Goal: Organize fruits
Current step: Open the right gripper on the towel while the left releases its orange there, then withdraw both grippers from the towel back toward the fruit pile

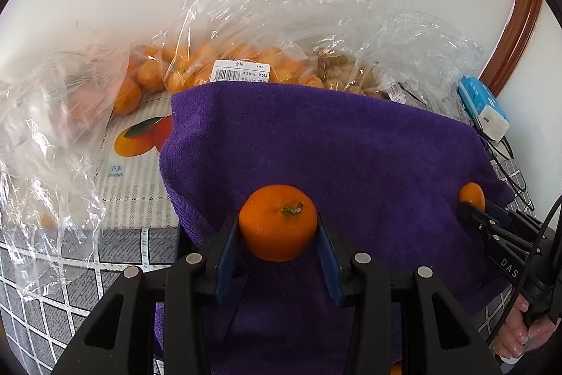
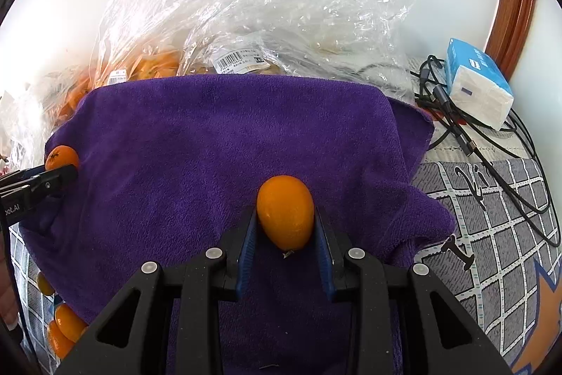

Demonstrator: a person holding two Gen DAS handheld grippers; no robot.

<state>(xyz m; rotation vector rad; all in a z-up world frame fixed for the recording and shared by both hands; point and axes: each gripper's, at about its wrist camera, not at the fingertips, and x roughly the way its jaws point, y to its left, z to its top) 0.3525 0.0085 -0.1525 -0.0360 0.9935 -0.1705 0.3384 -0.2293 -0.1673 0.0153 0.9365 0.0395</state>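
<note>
Both tools hold fruit over the purple towel.

The left tool pinches a round mandarin with its stem up; the right tool pinches an oval kumquat by its sides. Both hang just above the purple towel. Beyond it, clear bags of fruit slump by the wall. The smooth kumquat looks likeliest to squirt free if squeezed harder, then roll off the towel.

"mango" on the striped tablecloth, "0.364" on the bag's price label — "DAS" on the right gripper
</note>
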